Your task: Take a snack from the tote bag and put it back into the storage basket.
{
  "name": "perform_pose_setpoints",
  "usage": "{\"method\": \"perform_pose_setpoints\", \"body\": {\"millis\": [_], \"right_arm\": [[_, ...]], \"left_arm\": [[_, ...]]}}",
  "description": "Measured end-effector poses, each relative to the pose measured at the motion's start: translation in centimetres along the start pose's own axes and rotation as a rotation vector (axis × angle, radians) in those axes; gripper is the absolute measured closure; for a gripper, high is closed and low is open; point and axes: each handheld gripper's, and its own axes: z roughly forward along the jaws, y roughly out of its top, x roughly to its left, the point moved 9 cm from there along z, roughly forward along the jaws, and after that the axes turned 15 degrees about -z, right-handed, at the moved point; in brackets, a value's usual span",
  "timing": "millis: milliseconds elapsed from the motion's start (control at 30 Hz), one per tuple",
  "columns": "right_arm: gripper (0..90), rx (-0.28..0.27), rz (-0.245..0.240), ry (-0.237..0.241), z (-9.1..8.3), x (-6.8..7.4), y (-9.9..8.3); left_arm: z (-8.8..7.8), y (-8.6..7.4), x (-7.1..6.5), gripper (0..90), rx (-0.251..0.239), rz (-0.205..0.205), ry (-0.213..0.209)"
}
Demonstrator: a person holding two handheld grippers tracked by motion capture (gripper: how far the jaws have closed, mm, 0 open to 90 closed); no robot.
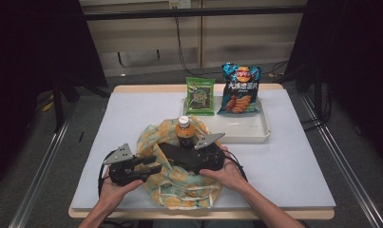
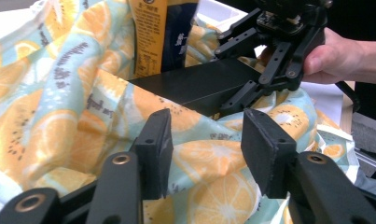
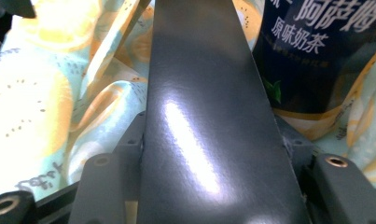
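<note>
A soft cloth bag [image 1: 179, 178] printed with orange slices on pale blue lies crumpled at the table's six o'clock edge, its mouth open toward twelve. In it stand a bottle [image 1: 184, 130] with an orange cap and a dark label, and a flat, glossy black box [image 1: 177, 154] that lies slanting across the opening, just at the bottle's foot.

The right gripper [image 1: 191, 159] clamps the box's near end between its jaws; in the right gripper view the smooth lid runs straight up between them, with the bottle's label at two o'clock. The left gripper [image 1: 153, 168], at eight o'clock of the bag, has its jaws half apart over a fold of the cloth [image 2: 209, 163], the pads not pressing on it.

At the table's one o'clock sits a shallow white tray [image 1: 248, 133] with rounded corners. A green packet [image 1: 200, 96] and a crinkly blue crisp bag [image 1: 239, 90] stand upright along its far edge.
</note>
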Motion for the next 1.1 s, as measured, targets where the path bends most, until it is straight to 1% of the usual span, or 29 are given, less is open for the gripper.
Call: {"method": "perform_pose_setpoints", "body": {"millis": [33, 67, 100, 133, 167, 233, 267, 300, 333, 367, 433, 467, 500, 533, 600, 667, 700, 733, 800, 833, 867, 900, 967, 1033, 1100], "right_arm": [[42.9, -0.004, -0.001, 0.001, -0.1, 0.0, 0.1], [43.0, -0.004, 0.005, 0.000, -0.3, -0.1, 0.1], [43.0, -0.006, 0.003, 0.002, -0.4, -0.1, 0.2], [43.0, -0.009, 0.006, -0.005, -0.6, -0.2, 0.2], [43.1, -0.014, 0.008, -0.004, -0.7, -0.2, 0.3], [43.1, -0.016, 0.009, -0.011, -1.0, -0.2, 0.4], [43.1, -0.015, 0.011, -0.012, -1.1, -0.2, 0.5], [43.1, -0.015, 0.013, -0.015, -1.3, -0.1, 0.5], [43.1, -0.015, 0.008, -0.018, -1.3, -0.1, 0.6], [43.1, -0.016, 0.010, -0.017, -1.4, -0.1, 0.7], [43.2, -0.012, 0.008, -0.016, -1.4, 0.0, 0.7], [43.1, -0.010, 0.008, -0.013, -1.4, 0.1, 0.7], [43.2, -0.008, 0.008, -0.011, -1.4, 0.1, 0.7], [43.2, -0.008, 0.009, -0.008, -1.4, 0.2, 0.7], [43.2, -0.010, 0.004, -0.004, -1.5, 0.4, 0.8], [43.3, -0.013, 0.004, 0.001, -1.6, 0.6, 0.9], [43.3, -0.015, 0.000, 0.001, -1.7, 0.7, 1.0], [43.3, -0.017, -0.005, 0.008, -1.7, 0.9, 1.1], [43.4, -0.014, -0.010, 0.001, -1.8, 1.1, 1.2], [43.4, -0.016, -0.013, 0.005, -1.7, 1.3, 1.2], [43.4, -0.015, -0.016, 0.014, -1.7, 1.5, 1.3], [43.4, -0.012, -0.016, 0.015, -1.6, 1.6, 1.2], [43.4, -0.003, -0.030, 0.023, -1.7, 1.9, 1.1], [43.5, 0.000, -0.033, 0.025, -2.0, 2.3, 0.9], [43.5, 0.001, -0.030, 0.024, -2.3, 2.5, 0.6]], "left_arm": [[-0.1, 0.1, 0.2, 51.9, -0.001, 0.002, 0.009], [-0.2, 0.2, 0.2, 50.5, -0.008, -0.001, 0.006], [-0.3, 0.4, 0.3, 49.6, -0.019, -0.001, 0.012], [-0.5, 0.6, 0.4, 48.7, -0.035, -0.011, 0.016], [-0.8, 0.8, 0.6, 47.9, -0.042, -0.008, 0.024], [-1.1, 1.2, 1.1, 47.3, -0.066, -0.018, 0.026], [-1.3, 1.4, 1.3, 44.3, -0.071, -0.013, 0.035], [-1.4, 1.6, 1.7, 40.9, -0.084, -0.016, 0.065], [-1.5, 1.8, 1.8, 36.7, -0.095, -0.023, 0.063], [-1.5, 2.0, 2.0, 34.4, -0.097, -0.021, 0.069], [-1.5, 2.4, 2.4, 31.3, -0.102, -0.018, 0.089], [-1.5, 2.5, 2.5, 31.2, -0.111, -0.020, 0.082], [-1.5, 2.5, 2.6, 31.2, -0.111, -0.023, 0.090], [-1.5, 2.5, 2.7, 31.0, -0.110, -0.023, 0.084], [-1.6, 2.6, 2.8, 31.1, -0.112, -0.026, 0.100], [-1.7, 2.7, 2.9, 31.0, -0.118, -0.032, 0.098], [-1.6, 2.7, 3.0, 31.0, -0.119, -0.036, 0.104], [-1.5, 2.7, 3.1, 30.9, -0.123, -0.040, 0.093], [-1.2, 2.8, 3.4, 30.8, -0.118, -0.041, 0.104], [-0.9, 2.8, 3.8, 31.0, -0.108, -0.044, 0.111], [-0.8, 2.9, 3.9, 32.5, -0.109, -0.047, 0.114], [-0.6, 3.1, 4.1, 33.0, -0.104, -0.048, 0.129], [-0.2, 3.2, 4.1, 33.5, -0.095, -0.050, 0.098], [0.5, 3.1, 4.1, 36.1, -0.073, -0.043, 0.092], [1.3, 3.0, 3.8, 37.4, -0.055, -0.044, 0.070]]}}
